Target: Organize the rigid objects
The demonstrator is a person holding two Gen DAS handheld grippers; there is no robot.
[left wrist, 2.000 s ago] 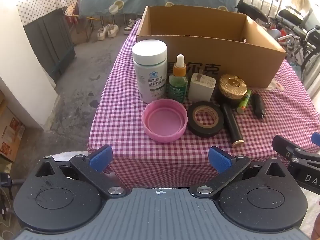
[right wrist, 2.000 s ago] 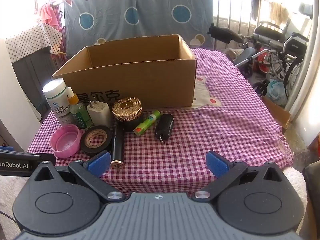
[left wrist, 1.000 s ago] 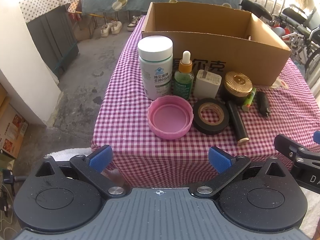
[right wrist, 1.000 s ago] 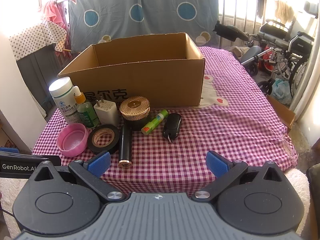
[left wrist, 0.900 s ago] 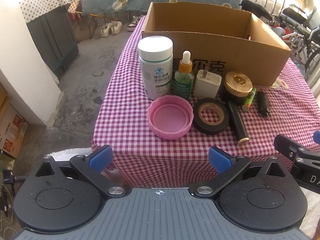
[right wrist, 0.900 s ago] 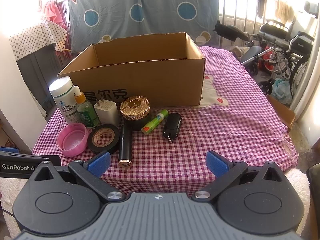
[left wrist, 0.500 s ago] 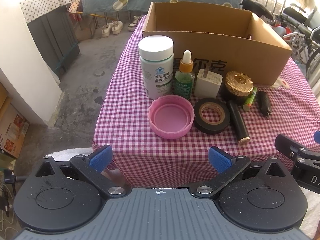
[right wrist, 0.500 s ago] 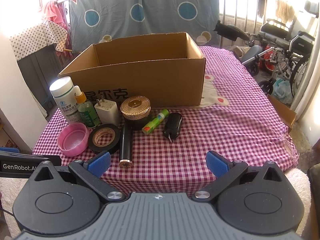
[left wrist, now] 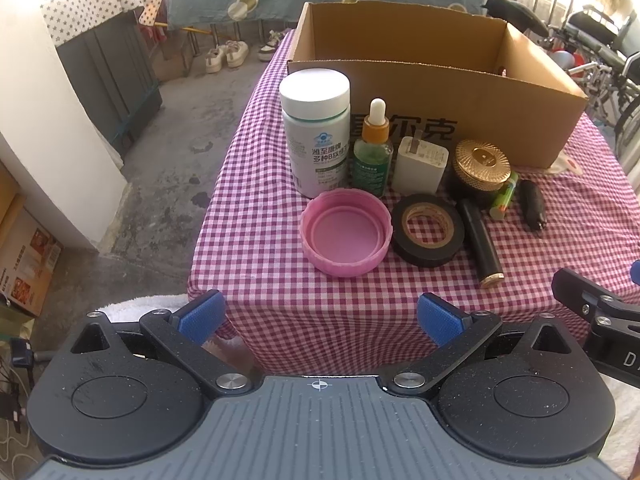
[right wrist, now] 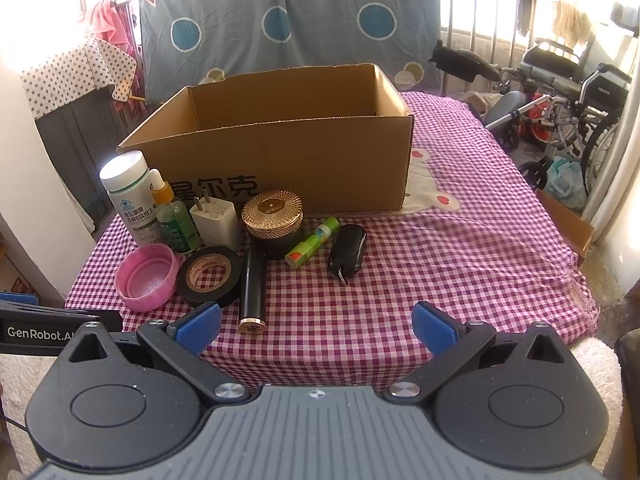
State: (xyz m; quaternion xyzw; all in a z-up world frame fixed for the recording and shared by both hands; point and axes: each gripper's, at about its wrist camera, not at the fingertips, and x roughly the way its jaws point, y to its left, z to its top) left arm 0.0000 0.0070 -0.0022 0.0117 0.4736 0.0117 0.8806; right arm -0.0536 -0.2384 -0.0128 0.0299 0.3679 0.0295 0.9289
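Observation:
An open cardboard box point(left wrist: 460, 92) point(right wrist: 288, 160) stands on the checked table. In front of it sit a white pill bottle point(left wrist: 315, 136) point(right wrist: 130, 196), a green dropper bottle point(left wrist: 372, 152), a white charger point(left wrist: 420, 166), a gold-lidded jar point(left wrist: 480, 170) point(right wrist: 274, 220), a pink lid point(left wrist: 346, 236) point(right wrist: 146, 276), a black tape roll point(left wrist: 428, 228) point(right wrist: 210, 274), a black tube point(left wrist: 480, 248) point(right wrist: 253, 288), a green lip balm point(right wrist: 313, 242) and a black car key point(right wrist: 347, 250). My left gripper point(left wrist: 320, 316) and right gripper point(right wrist: 316, 326) are open and empty, both short of the table's front edge.
The red-checked tablecloth point(right wrist: 460, 248) hangs over the table's near edge. A wheelchair point(right wrist: 560, 92) stands at the right. A dotted cabinet point(left wrist: 108, 40) and shoes point(left wrist: 224, 54) are on the floor at the left.
Both grippers have drifted slightly closer to the table and a little higher. Nothing on the table has moved. Both stay open.

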